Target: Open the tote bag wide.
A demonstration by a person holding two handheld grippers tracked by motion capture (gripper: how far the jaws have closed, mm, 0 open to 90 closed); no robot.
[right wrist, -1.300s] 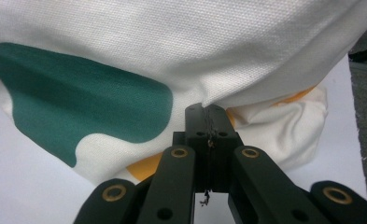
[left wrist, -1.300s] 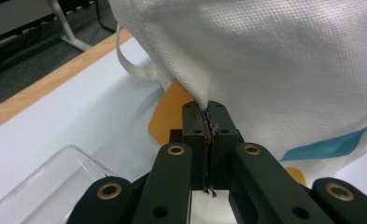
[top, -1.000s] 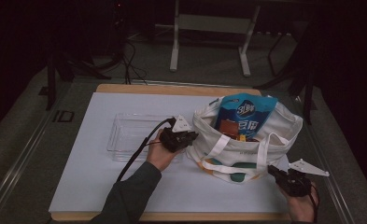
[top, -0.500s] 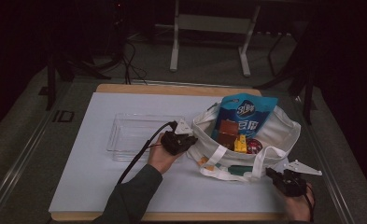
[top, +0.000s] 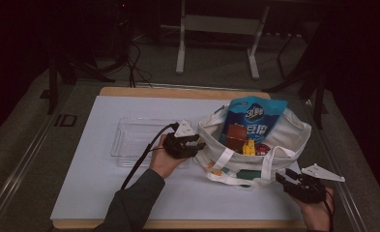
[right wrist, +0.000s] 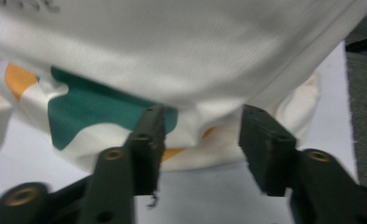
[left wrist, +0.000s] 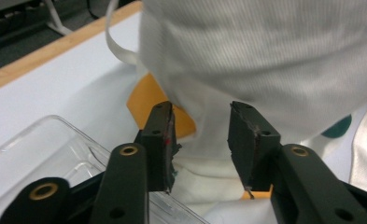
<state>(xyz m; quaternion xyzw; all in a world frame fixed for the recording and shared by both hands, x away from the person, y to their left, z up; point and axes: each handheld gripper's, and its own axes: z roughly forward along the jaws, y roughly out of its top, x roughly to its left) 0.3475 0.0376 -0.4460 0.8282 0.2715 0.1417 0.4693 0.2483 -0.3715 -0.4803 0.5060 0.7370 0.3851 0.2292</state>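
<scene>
High view: tote bag (top: 255,145) sits mid-right on the mat, snack pouch (top: 255,116) sticking out; left gripper (top: 190,143) at its left rim, right gripper (top: 294,181) near the front corner. Both have just been opening, nothing clamped

Left gripper view: jaws apart around cloth; risk of snagging the fabric and dragging the bag into the clear tray (left wrist: 41,154)

Right gripper view: jaws wide, bag (right wrist: 195,60) just ahead; table edge close on the right, little room there

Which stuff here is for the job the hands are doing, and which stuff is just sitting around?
For the job:
- white tote bag
- blue snack packet standing in the bag
- left gripper, open, at the bag's side
- right gripper, open, near the bag's front corner

Just lying about:
- clear plastic tray
- white table mat
- metal stand behind the table
</scene>
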